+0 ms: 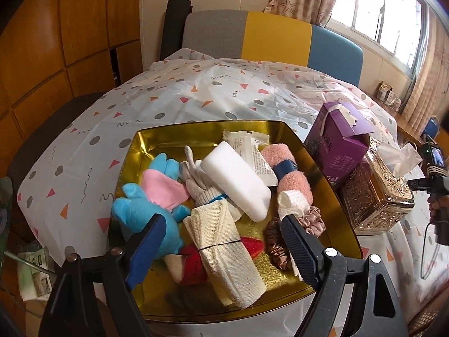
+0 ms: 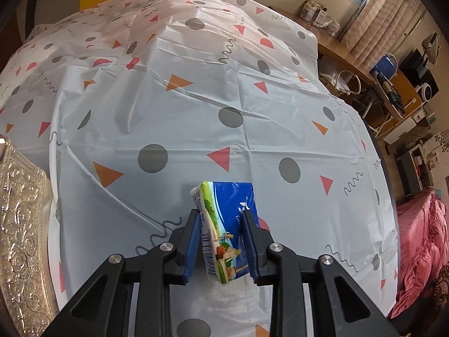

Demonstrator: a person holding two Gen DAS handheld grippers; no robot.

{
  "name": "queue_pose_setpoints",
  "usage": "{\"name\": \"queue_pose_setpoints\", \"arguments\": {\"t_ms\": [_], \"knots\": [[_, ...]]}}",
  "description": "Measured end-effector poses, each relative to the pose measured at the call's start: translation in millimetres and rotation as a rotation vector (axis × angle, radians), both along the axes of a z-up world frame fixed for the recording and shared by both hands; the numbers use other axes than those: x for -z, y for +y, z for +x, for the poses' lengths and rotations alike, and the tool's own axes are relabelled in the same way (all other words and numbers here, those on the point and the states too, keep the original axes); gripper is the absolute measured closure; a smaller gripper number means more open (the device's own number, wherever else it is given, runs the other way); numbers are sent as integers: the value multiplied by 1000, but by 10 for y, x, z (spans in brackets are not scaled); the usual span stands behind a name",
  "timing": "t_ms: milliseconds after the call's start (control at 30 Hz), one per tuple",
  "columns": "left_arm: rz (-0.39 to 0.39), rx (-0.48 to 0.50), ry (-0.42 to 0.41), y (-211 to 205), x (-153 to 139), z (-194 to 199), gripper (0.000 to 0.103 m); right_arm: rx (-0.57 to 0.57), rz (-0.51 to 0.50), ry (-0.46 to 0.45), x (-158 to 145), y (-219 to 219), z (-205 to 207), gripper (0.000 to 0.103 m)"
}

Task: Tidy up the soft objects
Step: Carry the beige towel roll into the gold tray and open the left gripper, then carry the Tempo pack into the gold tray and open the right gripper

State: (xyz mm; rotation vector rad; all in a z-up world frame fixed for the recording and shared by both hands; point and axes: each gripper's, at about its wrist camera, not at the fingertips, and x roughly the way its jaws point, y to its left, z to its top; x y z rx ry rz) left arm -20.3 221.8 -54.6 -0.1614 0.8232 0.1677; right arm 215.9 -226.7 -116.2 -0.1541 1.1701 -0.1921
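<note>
Jaws of the right gripper (image 2: 220, 241) pinch a blue tissue pack (image 2: 224, 224) above the patterned surface (image 2: 196, 112), seen only in the right wrist view, while the left gripper (image 1: 221, 241) gapes wide over the gold tray (image 1: 157, 140), rolled bandage (image 1: 224, 252) at 6 o'clock

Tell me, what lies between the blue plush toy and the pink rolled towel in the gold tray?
In the left wrist view, a white glove and a white foam block lie between the blue plush toy and the pink rolled towel.
</note>
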Motion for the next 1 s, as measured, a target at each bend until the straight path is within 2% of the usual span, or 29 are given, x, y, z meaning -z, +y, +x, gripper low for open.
{"name": "queue_pose_setpoints", "arguments": {"t_ms": [200, 367, 533, 733, 1000], "knots": [[-19, 12, -6, -44, 12, 18, 18, 34, 194, -53, -219, -153, -161, 75], [-11, 23, -5, -78, 17, 33, 18, 55, 256, -82, -452, -195, -54, 75], [-10, 14, -2, -42, 9, 28, 18, 26, 319, -130, -729, 3, 171, 75], [-8, 3, -19, -2, -45, 2, 18, -88, 324, -181, -1071, 657, 406, 75], [9, -22, -21, 63, -76, -21, 18, -337, 306, -265, -1612, 1918, 535, 75]]}}
